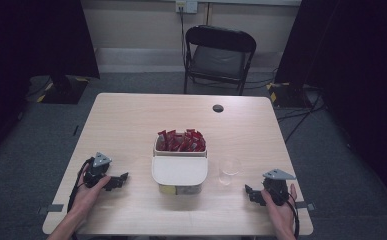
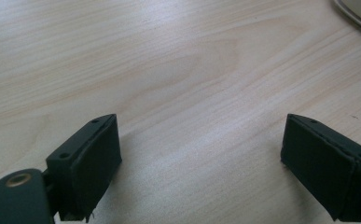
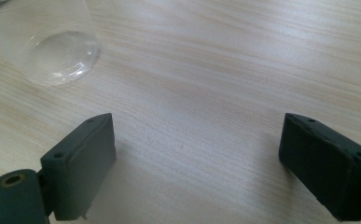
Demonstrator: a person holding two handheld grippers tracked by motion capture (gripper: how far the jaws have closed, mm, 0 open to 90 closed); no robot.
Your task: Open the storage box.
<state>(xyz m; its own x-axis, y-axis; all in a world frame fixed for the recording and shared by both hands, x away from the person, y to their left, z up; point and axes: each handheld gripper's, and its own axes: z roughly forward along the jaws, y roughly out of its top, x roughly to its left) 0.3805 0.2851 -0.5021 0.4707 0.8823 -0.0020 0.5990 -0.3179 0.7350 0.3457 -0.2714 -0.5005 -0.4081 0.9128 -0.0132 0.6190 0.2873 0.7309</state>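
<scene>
A white two-part box [image 1: 179,170] stands mid-table; its far compartment holds several red sachets [image 1: 181,141], its near part is covered by a white lid. A clear plastic cup [image 1: 229,170] stands upright just right of the box, and its base [image 3: 59,56] appears at the upper left of the right gripper view. My left gripper [image 1: 121,179] rests on the table left of the box, open, with bare wood between its jaws [image 2: 201,154]. My right gripper [image 1: 251,193] rests near the front right, open, nothing between its jaws [image 3: 197,158].
A light wooden table [image 1: 131,120] has a round cable hole [image 1: 218,108] near its far edge. A black folding chair [image 1: 218,57] stands behind the table. The box's rim [image 2: 360,14] shows at the upper right of the left gripper view.
</scene>
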